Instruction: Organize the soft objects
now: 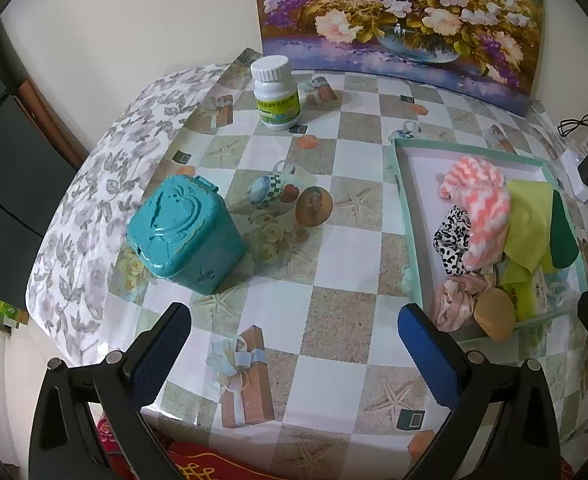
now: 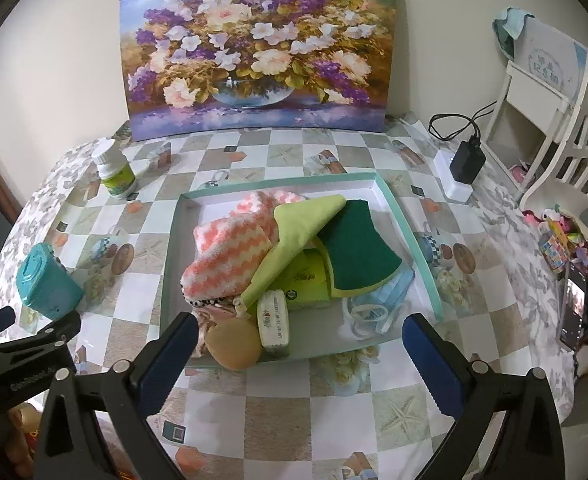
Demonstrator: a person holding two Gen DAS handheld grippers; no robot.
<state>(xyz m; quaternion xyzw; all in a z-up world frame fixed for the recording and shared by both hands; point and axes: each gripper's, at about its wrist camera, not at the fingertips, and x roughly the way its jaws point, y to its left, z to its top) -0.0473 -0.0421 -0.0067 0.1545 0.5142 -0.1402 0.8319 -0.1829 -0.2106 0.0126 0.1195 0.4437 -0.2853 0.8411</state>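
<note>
Left gripper (image 1: 294, 344) spread wide, blue-padded fingers (image 1: 162, 356) gripping nothing, poised low over the near edge of the checked tablecloth (image 1: 333, 248) and aimed across it toward the wall. Right gripper (image 2: 299, 354) likewise spread wide and holding nothing, poised just short of the near rim of the teal-rimmed tray (image 2: 409, 236), pointing straight over it. On the black body at the lower left of the right wrist view, pale lettering, only partly readable, something like "ComRobot". Heaped in the tray: pink-and-white zigzag cloth (image 2: 230, 252) at the left, yellow-green cloth (image 2: 294, 240) draped over it, dark green scouring pad (image 2: 353, 248) on top at the right, light blue face mask (image 2: 389, 292) under the pad with its white loops toward the near rim. Green tissue pack (image 2: 305, 280) beneath the cloths, its print too small to read. White eraser-like block (image 2: 274, 324) leaning at the near rim, printed with digits too blurred to be sure of. Tan makeup sponge (image 2: 232, 346) touching the near rim, just beside a pink scrunchie (image 1: 453, 300) and a black-and-white scrunchie (image 1: 451, 240). Left of the tray, well apart, teal lidded box (image 1: 182, 232) with an embossed lid. Further back, white pill bottle (image 1: 276, 94) with a green-and-yellow label, text unreadable. Against the wall, flower painting (image 2: 254, 52); at the right, black charger (image 2: 467, 164) plugged into a white power strip.
</note>
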